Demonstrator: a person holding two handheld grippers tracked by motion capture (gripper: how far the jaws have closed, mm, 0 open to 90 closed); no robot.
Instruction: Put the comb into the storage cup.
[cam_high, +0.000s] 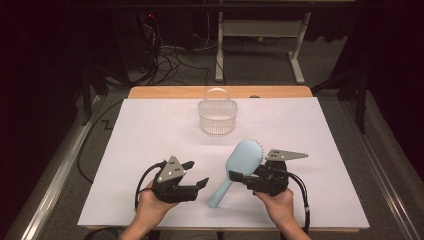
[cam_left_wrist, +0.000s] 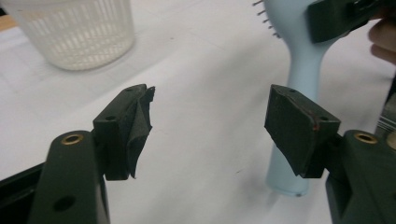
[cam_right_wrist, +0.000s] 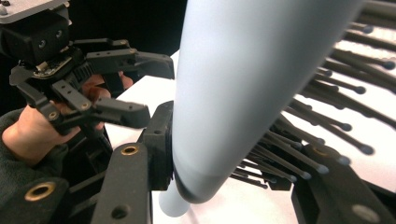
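The right hand-held gripper (cam_high: 240, 178) pinches the pale blue plastic hairbrush (cam_high: 239, 163) across its bristled head, propping it tilted with the smooth handle tip down on the white table (cam_high: 150, 130), probably for carrying to the translucent ribbed plastic basket (cam_high: 217, 116) well beyond. The left hand-held gripper (cam_high: 196, 175), spread and empty, sits just beside the handle.

No readable text, label, brand, number or sign anywhere: none on hairbrush (cam_high: 240, 161), basket (cam_high: 217, 116) or table (cam_high: 150, 135).
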